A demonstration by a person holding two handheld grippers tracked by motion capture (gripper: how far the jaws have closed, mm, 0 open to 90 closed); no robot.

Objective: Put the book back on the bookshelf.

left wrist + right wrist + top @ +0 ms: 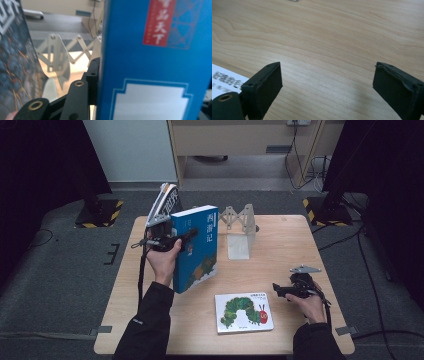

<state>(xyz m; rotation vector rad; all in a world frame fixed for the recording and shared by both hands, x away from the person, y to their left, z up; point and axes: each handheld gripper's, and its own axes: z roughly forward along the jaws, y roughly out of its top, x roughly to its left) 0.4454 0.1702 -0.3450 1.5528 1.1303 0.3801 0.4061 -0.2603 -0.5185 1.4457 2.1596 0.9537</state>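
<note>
Blue book [196, 247] stands tilted over the table [280, 245], clamped in your left hand-held gripper [186, 236]. Keep it upright toward the metal bookend [239, 227]; your right hand-held gripper [278, 290] rests spread apart beside the caterpillar book [243, 312]

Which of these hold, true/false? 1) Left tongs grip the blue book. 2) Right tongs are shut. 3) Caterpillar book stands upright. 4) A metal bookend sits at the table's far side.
1) Left tongs grip the blue book: true.
2) Right tongs are shut: false, the jaws stand wide apart over bare wood.
3) Caterpillar book stands upright: false, it lies flat on the table.
4) A metal bookend sits at the table's far side: true.
</note>
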